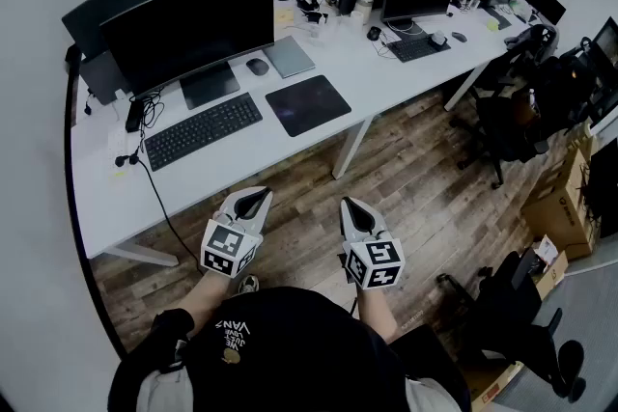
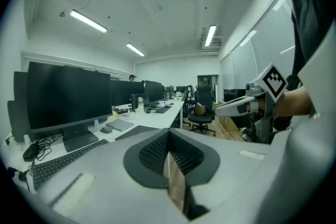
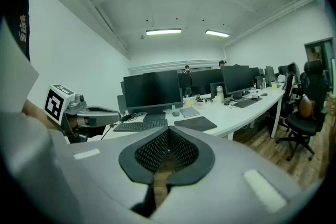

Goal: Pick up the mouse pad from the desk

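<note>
Lying flat on the long white desk [image 1: 386,84], the dark rectangular mouse pad [image 1: 307,104] sits just above the centre of the head view, close to the desk's near edge. To its left is a black keyboard [image 1: 203,130]. Above it lie a small grey mouse [image 1: 257,66] and a flat grey slab that may be a closed laptop [image 1: 288,56].

The white left gripper [image 1: 253,198] and the white right gripper [image 1: 350,206] hang side by side in the lower middle of that view. They are over the floor in front of the desk, well apart from the pad, and touch nothing on the desk. Both tips point up the frame, and the pad lies above the gap between them.

In each gripper view the jaws are closed tight on themselves. The ribbed black pads [image 2: 184,153] of the left gripper meet at the tip, as do those of the right. From the right gripper view the pad shows just above the closed tip, at mid-frame.

A large black monitor [image 1: 188,29] stands behind the keyboard, and more screens and small clutter run along the desk toward the upper right. Below the desk is brown wood-plank flooring [image 1: 425,198]. Black office chairs [image 1: 502,125] and brown cardboard boxes [image 1: 560,207] are at the right edge. White walls and ceiling strip lights fill the tops of the gripper views.
</note>
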{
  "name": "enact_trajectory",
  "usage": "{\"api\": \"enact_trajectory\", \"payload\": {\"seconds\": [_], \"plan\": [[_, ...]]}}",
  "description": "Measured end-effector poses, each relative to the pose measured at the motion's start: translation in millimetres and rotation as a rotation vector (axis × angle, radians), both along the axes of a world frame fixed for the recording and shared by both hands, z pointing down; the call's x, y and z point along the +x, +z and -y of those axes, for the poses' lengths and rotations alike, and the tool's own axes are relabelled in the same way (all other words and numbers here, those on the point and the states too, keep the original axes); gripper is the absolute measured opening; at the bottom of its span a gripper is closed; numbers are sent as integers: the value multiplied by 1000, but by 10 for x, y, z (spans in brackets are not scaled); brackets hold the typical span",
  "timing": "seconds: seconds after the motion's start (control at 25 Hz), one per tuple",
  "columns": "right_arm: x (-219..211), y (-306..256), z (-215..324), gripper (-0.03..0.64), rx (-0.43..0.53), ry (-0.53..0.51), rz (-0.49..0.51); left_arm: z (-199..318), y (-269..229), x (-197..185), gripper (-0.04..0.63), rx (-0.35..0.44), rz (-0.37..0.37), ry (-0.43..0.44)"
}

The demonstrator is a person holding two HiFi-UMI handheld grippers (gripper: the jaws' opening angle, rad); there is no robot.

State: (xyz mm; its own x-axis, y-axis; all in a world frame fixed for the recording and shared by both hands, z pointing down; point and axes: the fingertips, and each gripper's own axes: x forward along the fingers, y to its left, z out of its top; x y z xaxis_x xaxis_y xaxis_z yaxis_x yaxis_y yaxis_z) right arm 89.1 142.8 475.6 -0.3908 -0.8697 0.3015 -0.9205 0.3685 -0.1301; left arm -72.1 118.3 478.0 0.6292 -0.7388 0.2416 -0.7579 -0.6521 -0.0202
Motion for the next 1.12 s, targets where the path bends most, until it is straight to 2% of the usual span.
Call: {"api": "enact_trajectory", "payload": {"seconds": [0.28, 0.32, 0.36, 0.4, 0.44, 0.48, 0.76, 1.12], "plan": [[157, -22, 23, 5, 35, -22, 86, -51, 20, 280, 3, -17, -48, 20], [205, -18, 18, 6, 36, -18, 81, -71, 28, 328, 25, -22, -56, 17], [249, -12, 14, 28, 34, -16, 81, -87, 30, 368, 71, -26, -65, 9], [292, -2, 11, 117, 30, -14, 88, -101, 34, 399, 166, -30, -74, -1], [336, 16, 7, 181, 26, -12, 96, -117, 44, 424, 210, -34, -82, -9], [382, 41, 0, 200, 21, -10, 100, -136, 63, 447, 214, -40, -88, -15], [599, 215, 28, 209, -15, 27, 107, -74, 365, 509, 270, -135, -61, -27], [622, 309, 703, 209, -45, 113, 74, 781, 432, 456, 279, -146, -68, 33]]}}
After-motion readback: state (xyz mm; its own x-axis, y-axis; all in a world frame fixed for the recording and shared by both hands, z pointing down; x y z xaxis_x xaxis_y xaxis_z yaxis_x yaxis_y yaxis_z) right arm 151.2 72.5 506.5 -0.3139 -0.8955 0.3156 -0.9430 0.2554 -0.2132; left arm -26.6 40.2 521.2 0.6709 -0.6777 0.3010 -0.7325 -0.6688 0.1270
